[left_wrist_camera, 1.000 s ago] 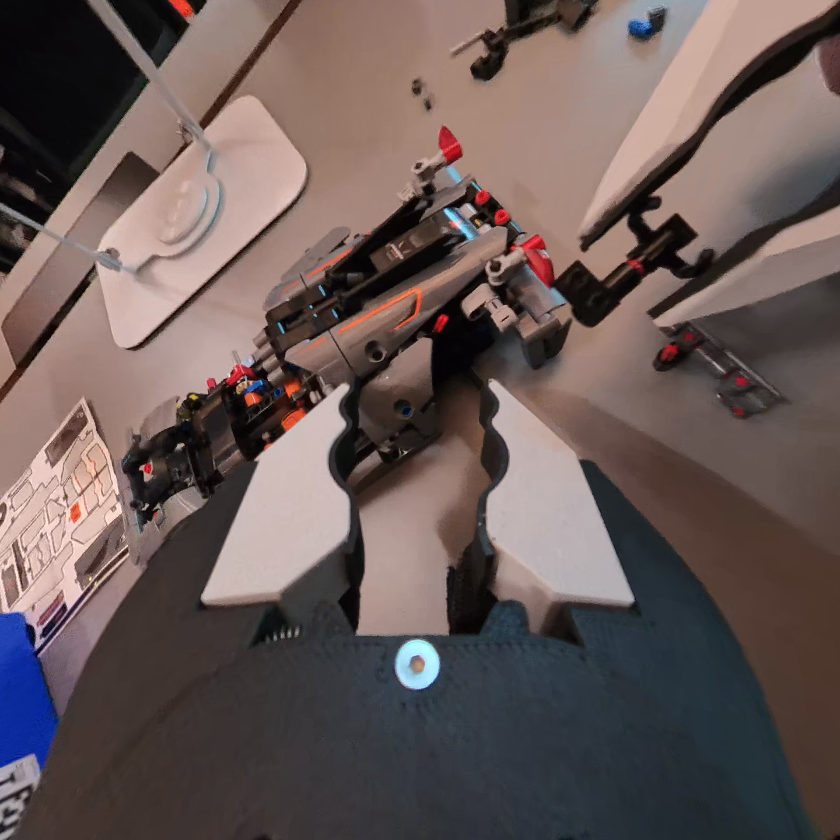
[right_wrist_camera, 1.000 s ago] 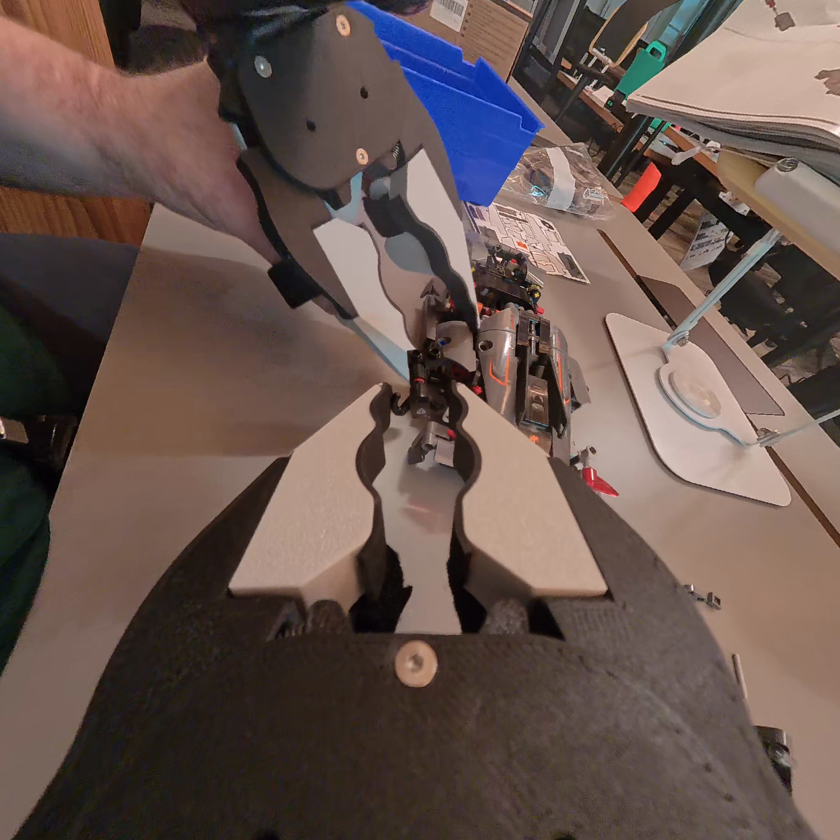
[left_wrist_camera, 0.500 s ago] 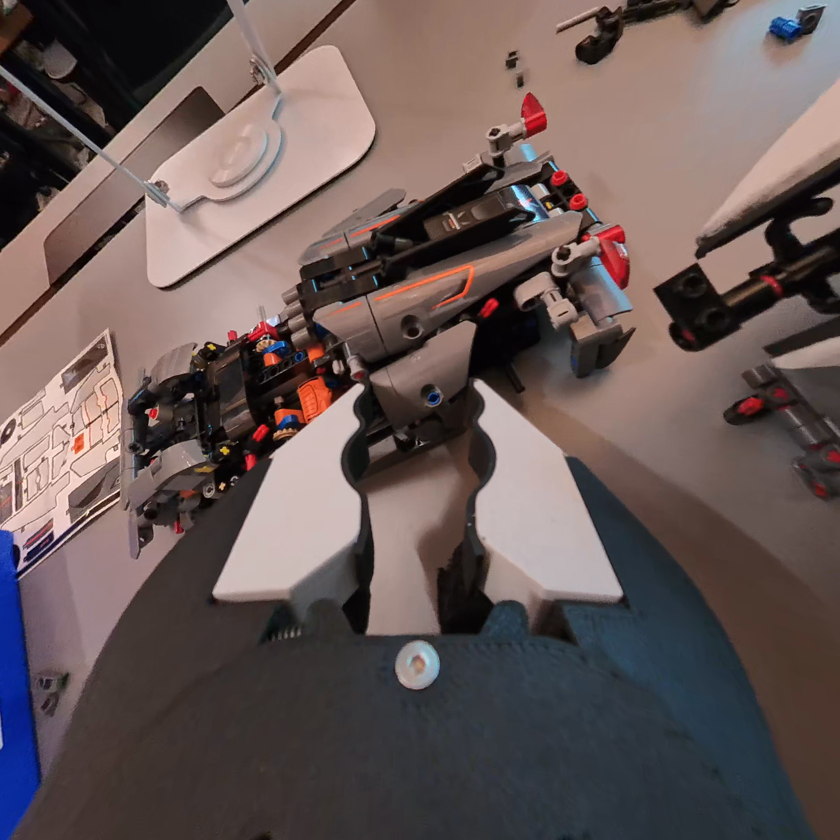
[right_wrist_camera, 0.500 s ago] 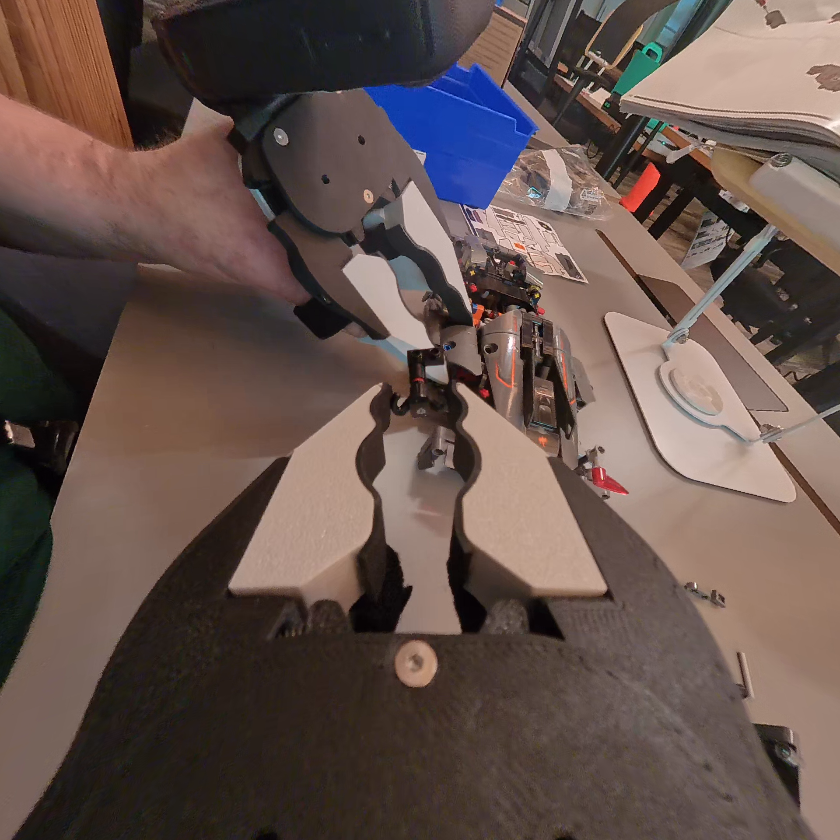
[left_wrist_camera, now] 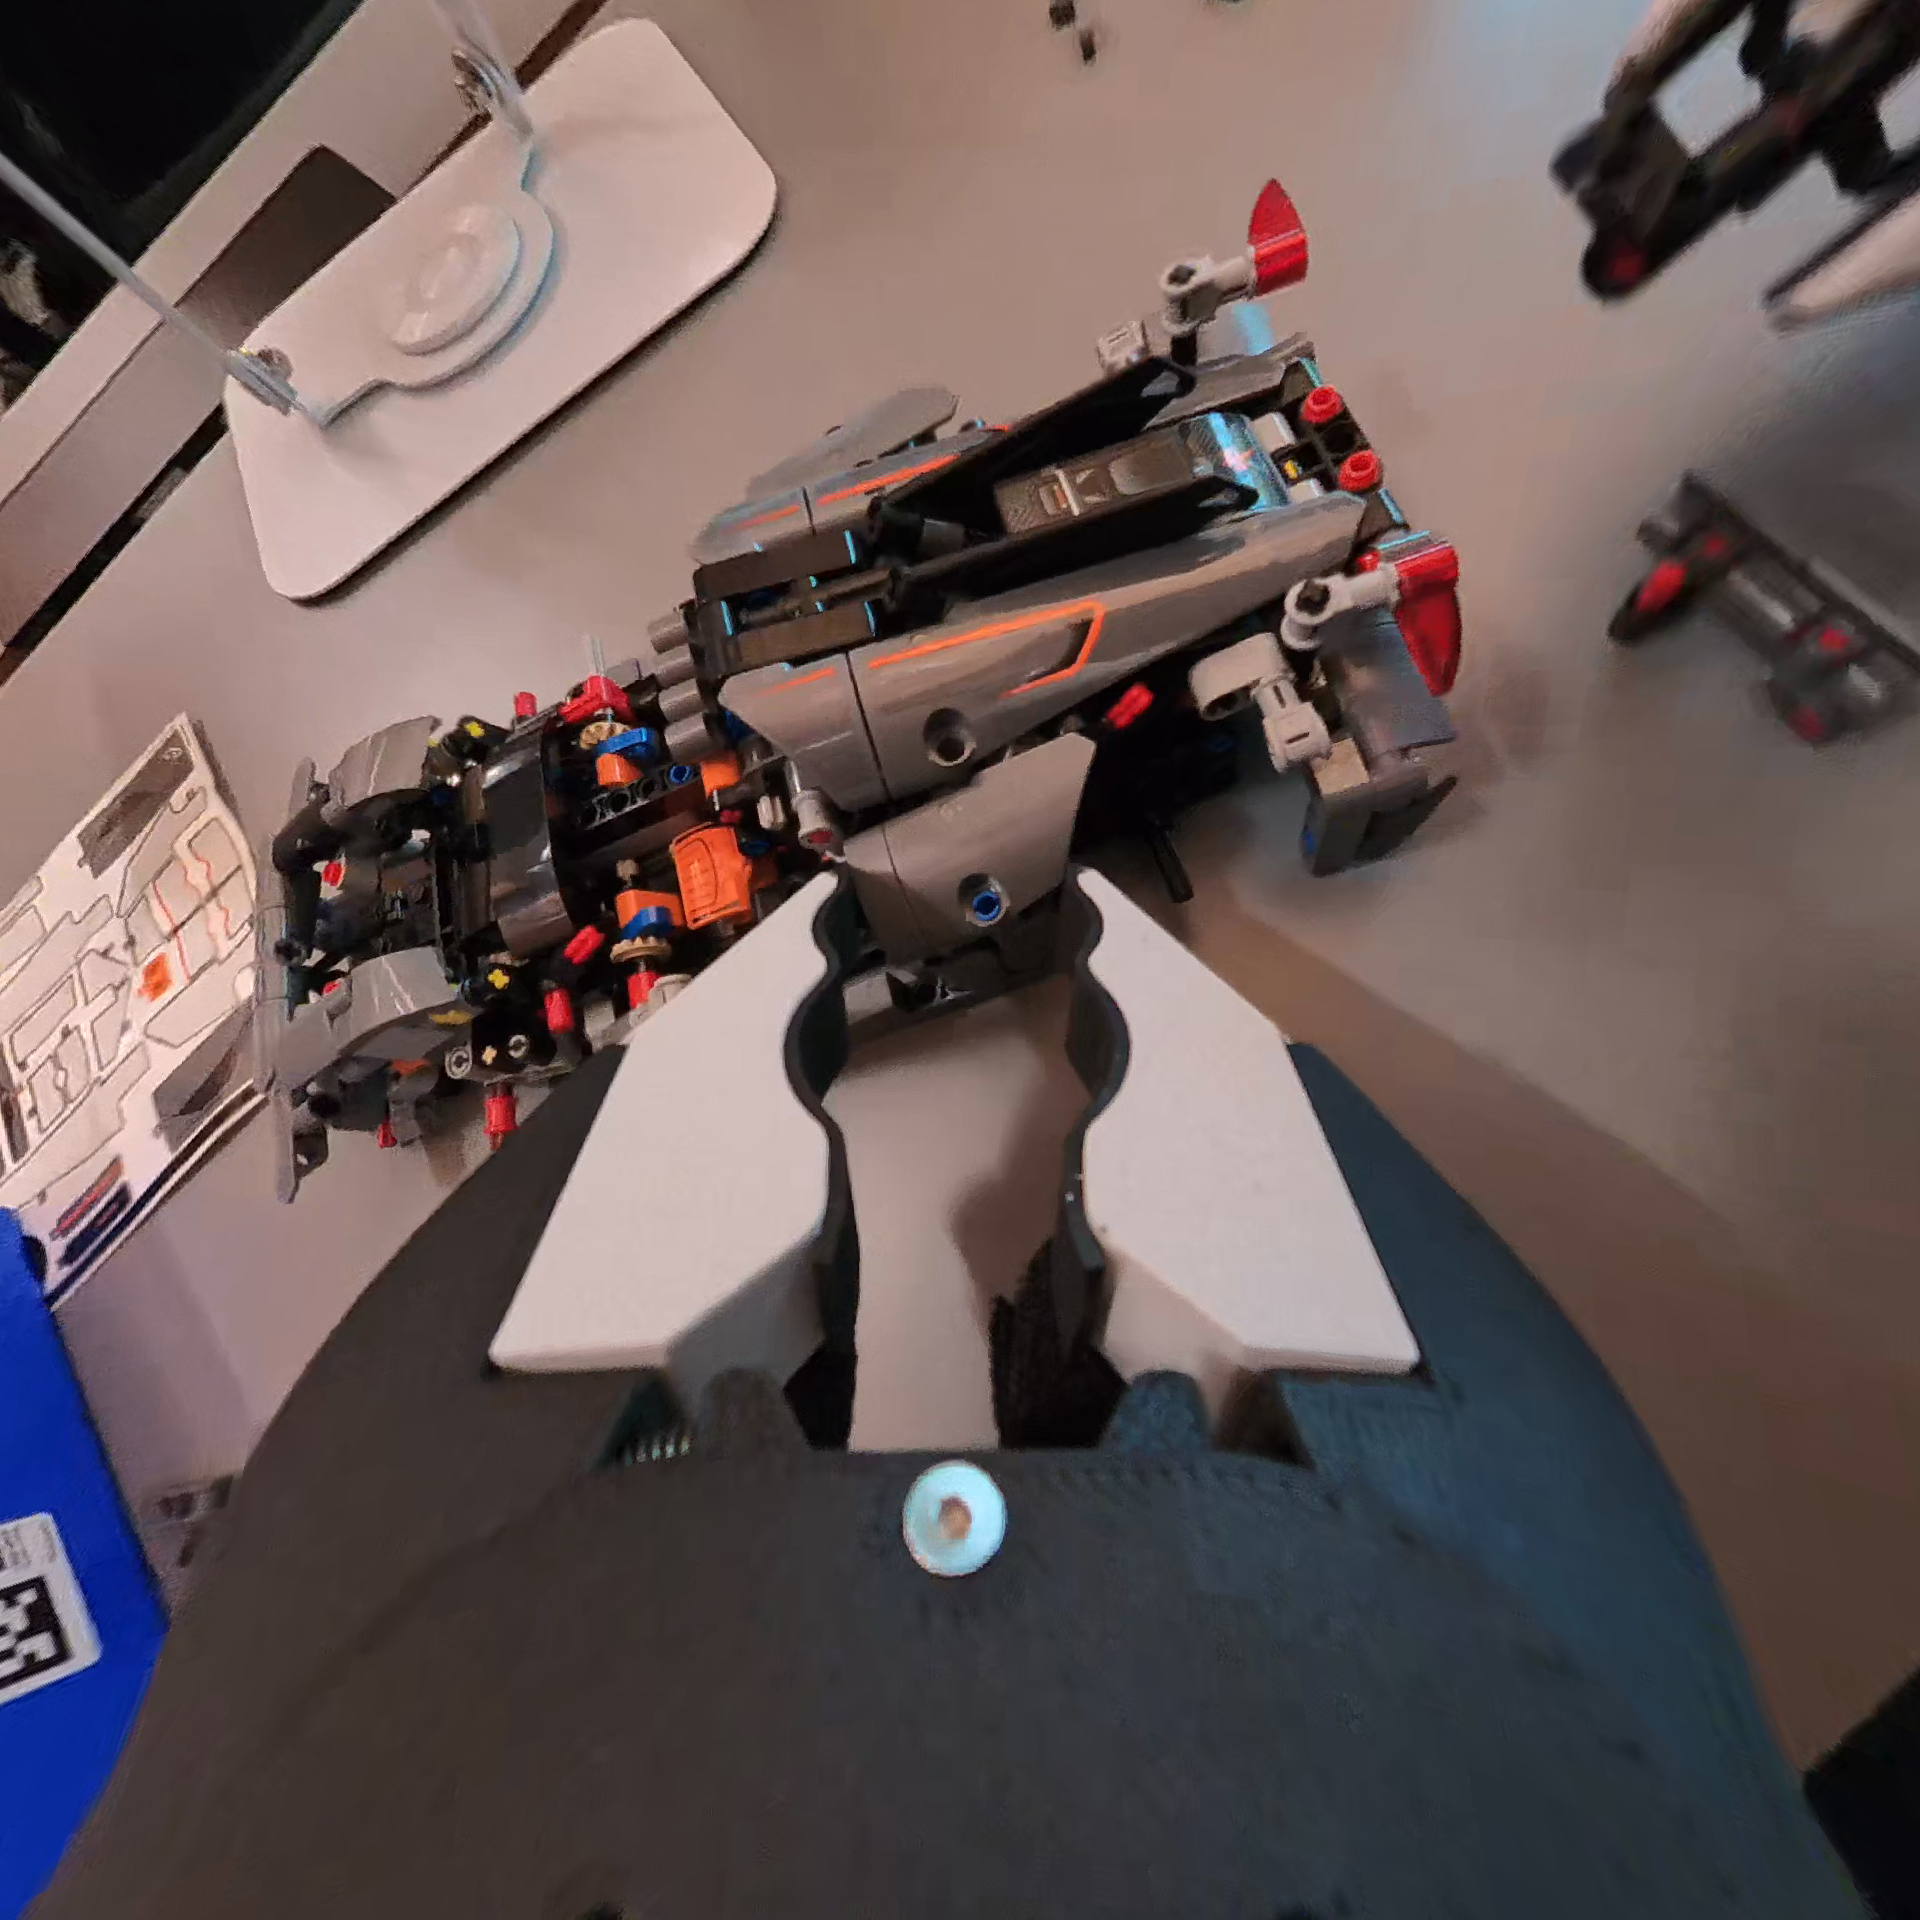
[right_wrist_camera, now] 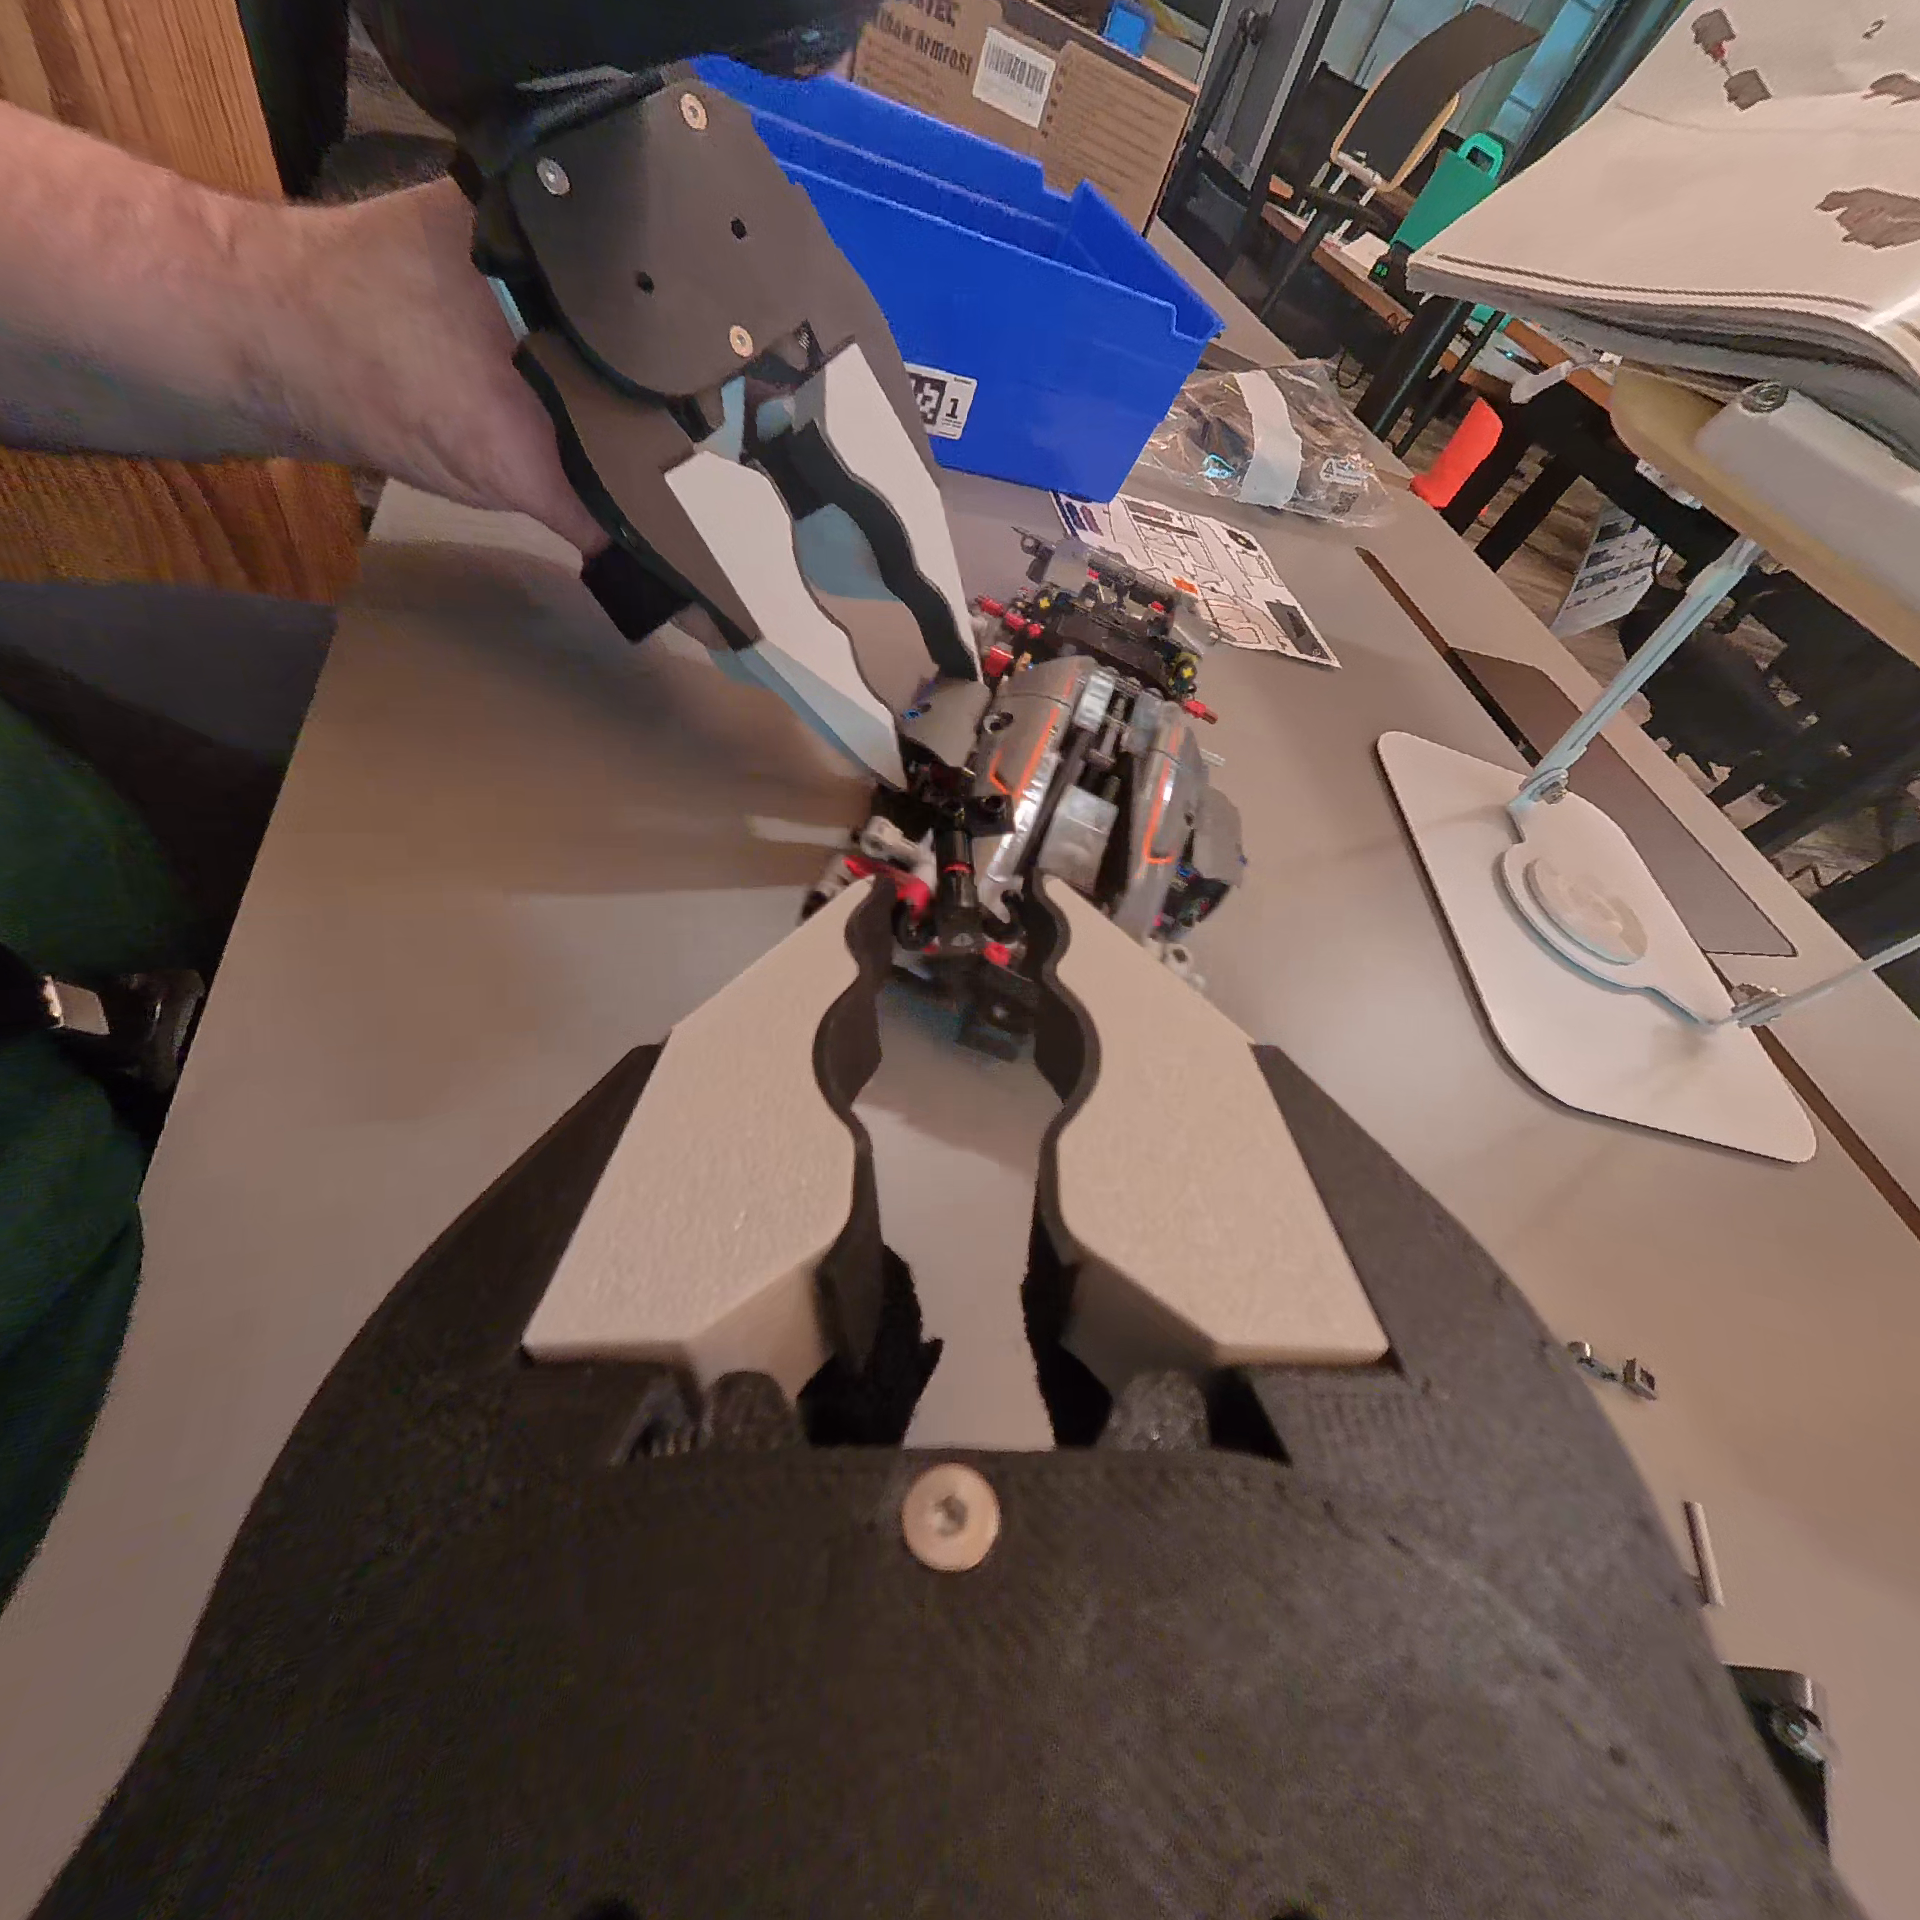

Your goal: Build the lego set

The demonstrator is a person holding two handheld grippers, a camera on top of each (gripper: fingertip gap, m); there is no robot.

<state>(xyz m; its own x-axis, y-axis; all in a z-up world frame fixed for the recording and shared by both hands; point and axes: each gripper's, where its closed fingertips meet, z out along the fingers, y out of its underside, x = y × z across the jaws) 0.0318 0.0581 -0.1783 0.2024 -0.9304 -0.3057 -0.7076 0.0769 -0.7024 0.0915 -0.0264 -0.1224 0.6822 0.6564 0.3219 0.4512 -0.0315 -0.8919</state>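
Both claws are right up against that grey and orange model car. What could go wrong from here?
The left gripper pinches only a small grey side panel of the car, so that panel might pop off. The right gripper carries a black and red piece close to the car's rear; a misaligned push could shift the car.

A white stand base (right_wrist_camera: 1590,935) sits on the grey table (right_wrist_camera: 520,935), with thin metal rods rising from it. Well behind the base, across the table, stands a blue bin (right_wrist_camera: 997,301) bearing a small white label. Between them lies a clear plastic bag (right_wrist_camera: 1268,436), contents unclear. A cardboard box (right_wrist_camera: 1039,94) sits beyond the bin.
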